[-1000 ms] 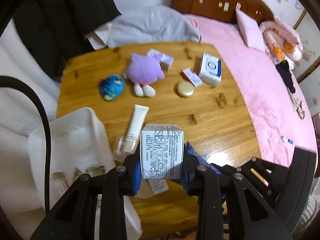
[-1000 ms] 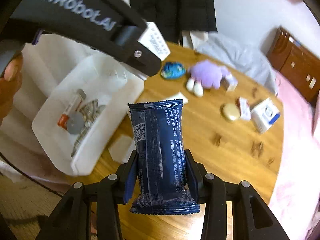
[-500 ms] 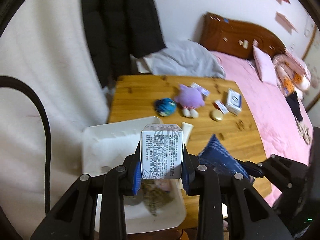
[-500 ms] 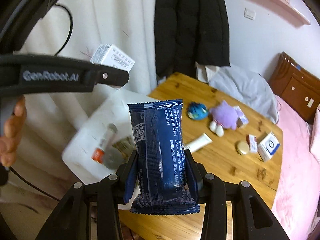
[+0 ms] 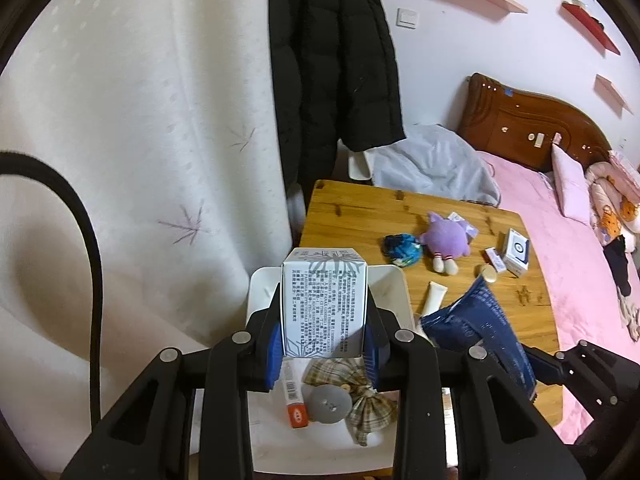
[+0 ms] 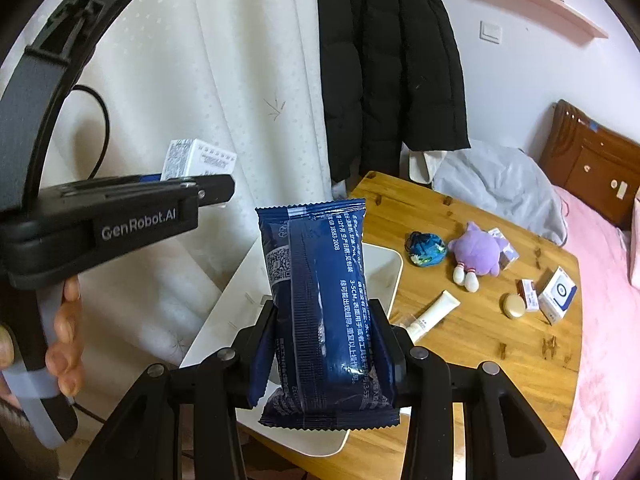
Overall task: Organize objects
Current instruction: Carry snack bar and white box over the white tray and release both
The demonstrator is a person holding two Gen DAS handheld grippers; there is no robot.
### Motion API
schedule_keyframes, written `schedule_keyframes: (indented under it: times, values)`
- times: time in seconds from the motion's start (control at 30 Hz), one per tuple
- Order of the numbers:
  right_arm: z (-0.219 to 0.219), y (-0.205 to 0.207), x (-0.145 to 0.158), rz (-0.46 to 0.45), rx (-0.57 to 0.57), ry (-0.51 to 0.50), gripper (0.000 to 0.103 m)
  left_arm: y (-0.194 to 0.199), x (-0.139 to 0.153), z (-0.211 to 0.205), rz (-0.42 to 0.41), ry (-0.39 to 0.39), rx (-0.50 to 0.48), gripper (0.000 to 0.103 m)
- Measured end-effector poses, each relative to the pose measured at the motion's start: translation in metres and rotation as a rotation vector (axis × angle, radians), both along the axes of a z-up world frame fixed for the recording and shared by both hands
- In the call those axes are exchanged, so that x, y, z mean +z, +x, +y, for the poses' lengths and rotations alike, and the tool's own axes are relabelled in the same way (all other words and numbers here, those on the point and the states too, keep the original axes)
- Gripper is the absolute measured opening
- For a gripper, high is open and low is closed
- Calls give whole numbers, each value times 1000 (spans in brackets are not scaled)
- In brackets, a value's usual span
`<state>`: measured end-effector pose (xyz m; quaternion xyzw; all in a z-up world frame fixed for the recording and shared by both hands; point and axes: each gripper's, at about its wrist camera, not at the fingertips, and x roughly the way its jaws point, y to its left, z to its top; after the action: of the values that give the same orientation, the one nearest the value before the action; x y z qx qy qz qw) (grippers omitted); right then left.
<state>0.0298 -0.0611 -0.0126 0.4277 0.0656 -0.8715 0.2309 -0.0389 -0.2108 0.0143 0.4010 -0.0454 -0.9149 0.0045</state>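
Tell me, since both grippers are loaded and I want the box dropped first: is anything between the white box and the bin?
Nothing visible blocks it. The left gripper holds the white box above the white bin; the plaid bow lies inside.

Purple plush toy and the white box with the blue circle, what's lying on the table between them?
In the right wrist view, between the purple plush toy and the white box lie a small red-and-white box and a round gold tin.

Both grippers (box (image 5: 324, 304), packet (image 6: 324, 312)) lifted higher above table (image 5: 360, 216).
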Motion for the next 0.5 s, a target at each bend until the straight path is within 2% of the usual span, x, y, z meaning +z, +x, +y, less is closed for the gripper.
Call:
schedule_keyframes:
  times: [0.2,0.5]
  values:
    - [-9,-1,-12,-37,1,28,43,-4,-14,-3,-20,-34,13,34]
    - [-19,0,-18,-49,26,46,44,-12,-25,-7,-53,-41,23,35]
